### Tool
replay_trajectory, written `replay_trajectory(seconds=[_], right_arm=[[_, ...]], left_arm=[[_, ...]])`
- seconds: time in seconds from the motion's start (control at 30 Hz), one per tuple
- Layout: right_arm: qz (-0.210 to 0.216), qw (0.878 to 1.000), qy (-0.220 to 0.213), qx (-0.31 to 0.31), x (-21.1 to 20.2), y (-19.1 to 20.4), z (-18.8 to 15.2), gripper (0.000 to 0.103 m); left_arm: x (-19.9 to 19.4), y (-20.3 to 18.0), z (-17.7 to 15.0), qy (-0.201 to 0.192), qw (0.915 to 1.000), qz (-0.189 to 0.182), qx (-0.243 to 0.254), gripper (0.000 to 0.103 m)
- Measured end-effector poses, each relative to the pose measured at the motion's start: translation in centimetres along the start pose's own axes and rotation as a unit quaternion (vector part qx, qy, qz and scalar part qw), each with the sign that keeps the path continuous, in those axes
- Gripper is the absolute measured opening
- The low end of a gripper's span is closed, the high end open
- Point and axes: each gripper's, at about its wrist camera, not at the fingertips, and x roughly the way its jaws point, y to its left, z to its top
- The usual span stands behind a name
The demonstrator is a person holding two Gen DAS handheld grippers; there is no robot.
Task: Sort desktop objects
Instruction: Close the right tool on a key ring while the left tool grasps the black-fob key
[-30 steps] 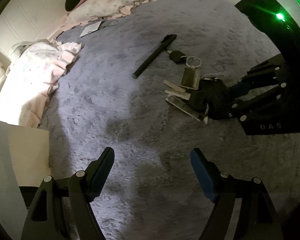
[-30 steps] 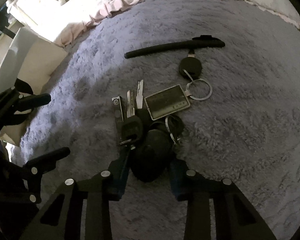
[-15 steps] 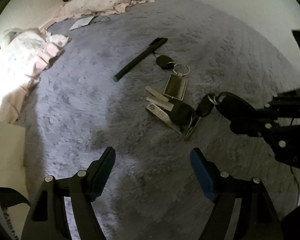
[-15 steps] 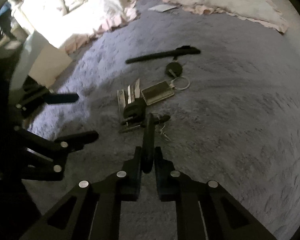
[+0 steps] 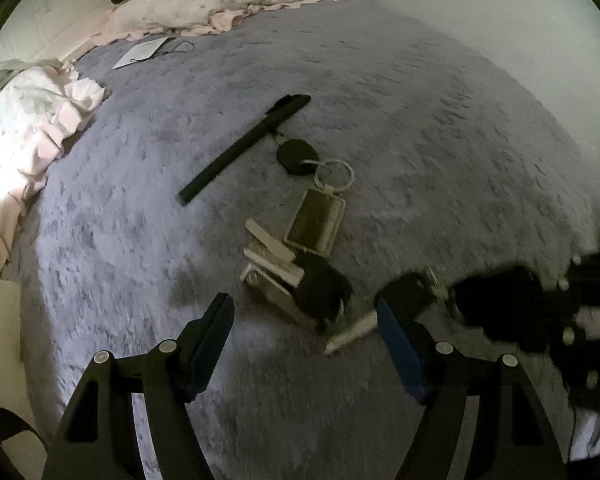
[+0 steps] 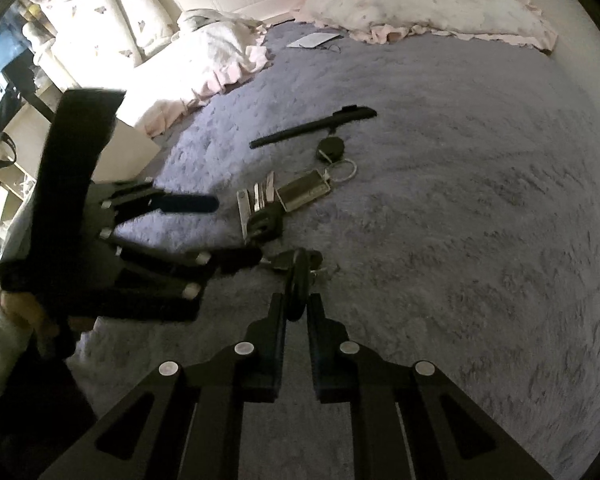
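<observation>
Right gripper (image 6: 297, 306) is clamped tight on a flat black fob (image 6: 298, 280), pinched edge-on between its fingers. The fob trails the key bunch (image 6: 262, 210), which sprawls on the grey fleece blanket (image 6: 460, 220) just beyond it. Left gripper (image 5: 304, 338) hangs with jaws wide and nothing between them, just beside that bunch. Past the keys lies the brass tag (image 5: 316, 222), then the black pen (image 5: 244, 148).
</observation>
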Motion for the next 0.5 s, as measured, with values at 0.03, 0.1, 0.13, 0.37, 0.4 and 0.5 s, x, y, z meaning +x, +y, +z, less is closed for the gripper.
replay_trajectory(seconds=[0.03, 0.1, 0.13, 0.37, 0.4, 0.5], right_arm=[[0.0, 1.0, 0.002, 0.001, 0.1, -0.1, -0.2, 0.009], [0.004, 1.0, 0.008, 0.006, 0.5, -0.4, -0.6, 0.009], [0.004, 1.0, 0.008, 0.011, 0.7, -0.6, -0.9, 0.009], [0.025, 0.999, 0.022, 0.038, 2.3, -2.1, -1.8, 0.013], [0.027, 0.999, 0.022, 0.04, 2.4, -2.3, -1.8, 0.014], [0.03, 0.998, 0.017, 0.043, 2.5, -2.5, -1.4, 0.018]], left_arm=[[0.2, -0.1, 0.3, 0.001, 1.0, 0.002, 0.0, 0.074], [0.6, -0.4, 0.5, 0.005, 0.9999, 0.009, 0.004, 0.074], [0.9, -0.5, 0.6, 0.008, 0.9998, 0.015, 0.008, 0.074], [2.0, -0.2, 0.7, 0.012, 0.9998, 0.015, -0.006, 0.074], [2.1, -0.1, 0.7, 0.011, 0.9998, 0.01, -0.012, 0.074], [2.2, -0.1, 0.6, 0.002, 0.9999, 0.012, -0.007, 0.067]])
